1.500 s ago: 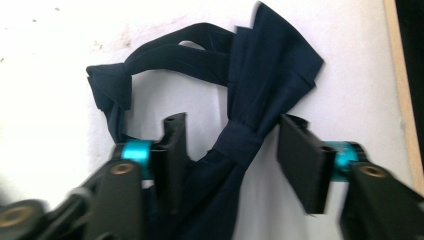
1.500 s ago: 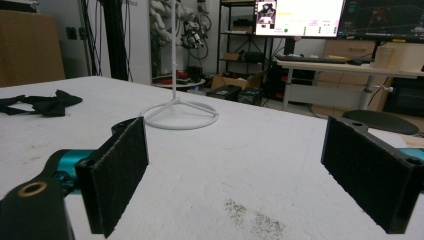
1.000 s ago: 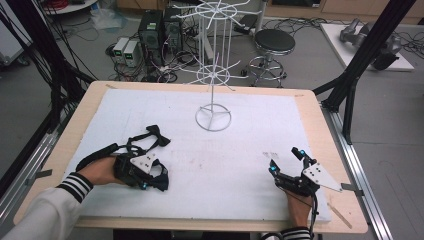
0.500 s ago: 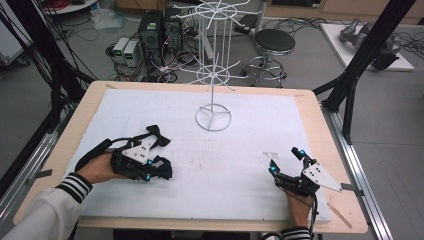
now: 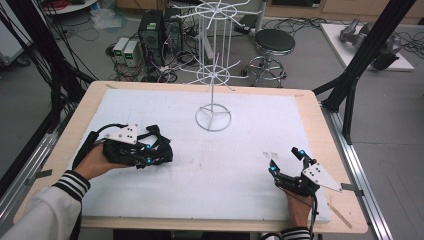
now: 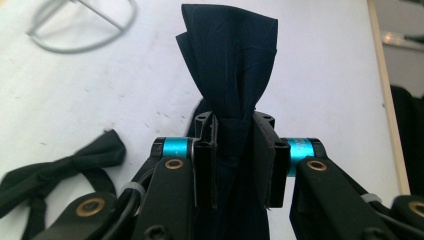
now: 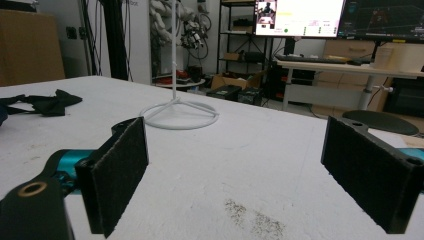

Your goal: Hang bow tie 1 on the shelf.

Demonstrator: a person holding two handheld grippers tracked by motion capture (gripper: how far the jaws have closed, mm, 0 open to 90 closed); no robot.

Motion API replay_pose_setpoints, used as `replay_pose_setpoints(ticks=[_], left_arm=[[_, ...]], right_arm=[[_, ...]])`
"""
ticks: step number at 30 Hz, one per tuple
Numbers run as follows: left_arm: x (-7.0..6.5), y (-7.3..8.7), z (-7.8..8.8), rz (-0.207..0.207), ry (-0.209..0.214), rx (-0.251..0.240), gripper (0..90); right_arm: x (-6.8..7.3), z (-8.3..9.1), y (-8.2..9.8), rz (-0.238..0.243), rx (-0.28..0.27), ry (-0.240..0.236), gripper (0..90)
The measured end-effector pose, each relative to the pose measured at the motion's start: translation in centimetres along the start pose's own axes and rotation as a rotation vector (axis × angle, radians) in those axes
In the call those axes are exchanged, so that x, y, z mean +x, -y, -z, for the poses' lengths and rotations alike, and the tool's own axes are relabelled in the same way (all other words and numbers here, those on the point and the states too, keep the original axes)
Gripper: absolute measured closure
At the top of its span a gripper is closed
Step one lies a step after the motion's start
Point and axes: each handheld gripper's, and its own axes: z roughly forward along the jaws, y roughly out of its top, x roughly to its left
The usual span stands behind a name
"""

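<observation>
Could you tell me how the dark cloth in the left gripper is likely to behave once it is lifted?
The dark cloth bunches in folds between the left gripper pads, so it is probably floppy and will drape. It looks thin, so likely light.

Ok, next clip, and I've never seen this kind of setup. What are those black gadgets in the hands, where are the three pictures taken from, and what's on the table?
No robot here: a person holds a hand-held two-jaw gripper in each hand. The high view looks down from above the person's side; each of the other two cameras rides on one gripper and looks along its black jaws. The left gripper is shut on a bunched piece of dark navy cloth. The right gripper stands wide open with nothing between its jaws, low over the white padded table cover. On that cover stand a white wire display rack with a ring base and, beside the left gripper, a black bow tie with straps.
</observation>
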Motion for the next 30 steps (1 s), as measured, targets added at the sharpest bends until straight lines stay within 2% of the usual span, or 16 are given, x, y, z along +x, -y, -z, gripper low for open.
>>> replay_pose_setpoints(ticks=[6, 11, 12, 19, 24, 27, 30], left_arm=[[0.4, -0.5, 0.7, 0.061, -0.059, -0.085, 73.4], [0.9, -0.9, 1.2, 0.134, -0.119, -0.174, 73.4], [0.9, -0.9, 1.2, 0.134, -0.119, -0.174, 73.4], [1.4, -1.7, 1.7, 0.193, -0.189, -0.244, 73.4], [1.7, -2.1, 1.8, 0.208, -0.201, -0.277, 73.4], [2.0, -2.2, 1.8, 0.243, -0.209, -0.322, 73.4], [2.5, -2.5, 1.8, 0.261, -0.25, -0.339, 73.4]], right_arm=[[0.0, 0.0, 0.0, 0.003, 0.001, 0.0, 11.0], [0.0, 0.0, 0.0, 0.003, 0.001, 0.0, 11.1], [0.0, 0.0, 0.0, 0.002, 0.001, 0.0, 11.0], [0.0, 0.0, 0.0, 0.003, 0.001, 0.0, 11.0], [0.0, 0.0, 0.0, -0.001, 0.003, -0.001, 11.0], [0.0, 0.0, 0.0, 0.003, 0.001, 0.0, 11.0], [0.0, 0.0, 0.0, 0.004, 0.001, 0.0, 11.0]])
